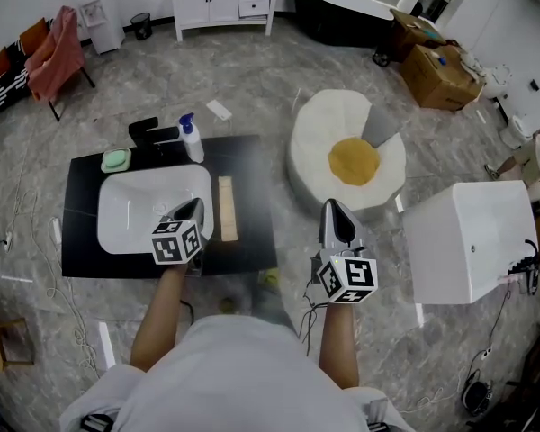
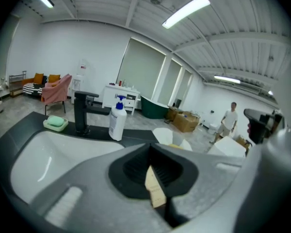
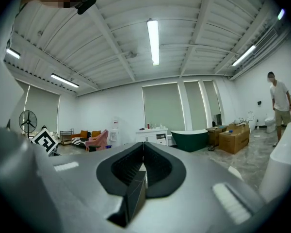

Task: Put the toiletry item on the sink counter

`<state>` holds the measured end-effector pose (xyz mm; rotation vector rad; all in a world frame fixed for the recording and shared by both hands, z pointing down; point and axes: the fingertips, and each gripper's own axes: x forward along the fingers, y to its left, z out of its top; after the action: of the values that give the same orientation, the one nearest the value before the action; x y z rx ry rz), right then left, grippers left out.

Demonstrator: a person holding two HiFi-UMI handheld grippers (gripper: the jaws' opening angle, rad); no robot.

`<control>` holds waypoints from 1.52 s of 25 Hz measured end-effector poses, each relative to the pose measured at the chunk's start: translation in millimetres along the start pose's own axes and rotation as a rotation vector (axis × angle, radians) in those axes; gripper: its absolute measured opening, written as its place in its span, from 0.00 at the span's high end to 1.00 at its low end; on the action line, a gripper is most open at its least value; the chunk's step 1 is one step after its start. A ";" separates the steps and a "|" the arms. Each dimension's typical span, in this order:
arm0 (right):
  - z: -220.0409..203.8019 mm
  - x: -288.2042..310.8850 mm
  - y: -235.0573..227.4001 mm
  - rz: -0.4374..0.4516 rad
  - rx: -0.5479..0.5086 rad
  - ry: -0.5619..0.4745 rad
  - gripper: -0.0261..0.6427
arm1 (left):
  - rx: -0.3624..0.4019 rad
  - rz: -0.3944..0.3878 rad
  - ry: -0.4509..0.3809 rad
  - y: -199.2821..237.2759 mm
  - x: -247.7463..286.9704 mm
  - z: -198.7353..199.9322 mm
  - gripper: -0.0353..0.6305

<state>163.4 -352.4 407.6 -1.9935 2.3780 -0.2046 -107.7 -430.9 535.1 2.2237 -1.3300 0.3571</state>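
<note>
A long beige toiletry item (image 1: 227, 208) lies flat on the black sink counter (image 1: 252, 165), just right of the white basin (image 1: 135, 205). My left gripper (image 1: 191, 207) hovers over the basin's right rim, beside the item and apart from it. In the left gripper view the jaws of my left gripper (image 2: 153, 154) stand together, and the beige item (image 2: 155, 188) shows beyond them on the counter. My right gripper (image 1: 333, 207) hangs off the counter's right side above the floor. In its own view my right gripper (image 3: 143, 149) is shut and holds nothing.
A black faucet (image 1: 148, 133), a blue-topped white bottle (image 1: 191, 139) and a green soap dish (image 1: 116, 160) stand along the counter's far edge. An egg-shaped cushion (image 1: 348, 162) and a white box (image 1: 468, 241) sit to the right. A person (image 2: 229, 120) stands far off.
</note>
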 end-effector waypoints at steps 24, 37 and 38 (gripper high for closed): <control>32.1 -23.5 68.0 0.079 -0.017 -0.056 0.96 | 0.219 0.031 -0.385 -6.1 -148.2 117.1 0.96; 33.8 -33.0 88.8 0.064 -0.034 -0.064 0.96 | 0.264 0.039 -0.465 5.0 -182.4 125.6 0.96; 34.2 -33.6 88.5 0.060 -0.033 -0.067 0.96 | 0.266 0.039 -0.467 5.4 -183.2 125.5 0.96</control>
<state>86.5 -307.2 361.0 -1.9078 2.4110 -0.0956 -205.8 -367.6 346.1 2.6141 -1.6420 0.0225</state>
